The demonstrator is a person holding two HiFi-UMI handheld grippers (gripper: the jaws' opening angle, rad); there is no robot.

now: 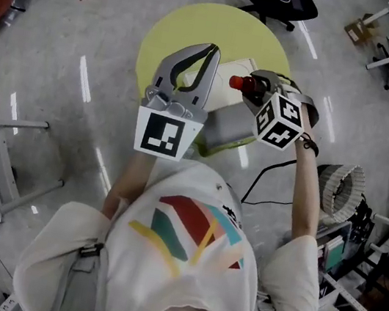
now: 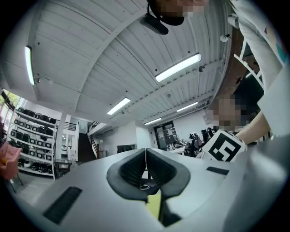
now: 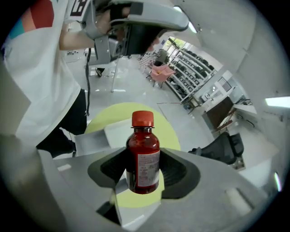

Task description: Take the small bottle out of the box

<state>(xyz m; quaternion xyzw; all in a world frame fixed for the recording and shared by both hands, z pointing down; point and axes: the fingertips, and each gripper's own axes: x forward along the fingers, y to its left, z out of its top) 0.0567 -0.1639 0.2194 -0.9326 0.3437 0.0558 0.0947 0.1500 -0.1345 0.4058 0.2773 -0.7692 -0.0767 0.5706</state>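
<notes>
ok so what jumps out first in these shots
The small bottle with its red cap stands out, clamped in the right gripper above the round yellow table. The left gripper, jaws together and empty, is held up beside it, pointing towards the ceiling.

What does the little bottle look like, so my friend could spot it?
Find the round yellow table with the pale box on it. Above it, the right gripper holds the small bottle: dark red, with an orange-red cap and a white label, the only bottle there.
</notes>
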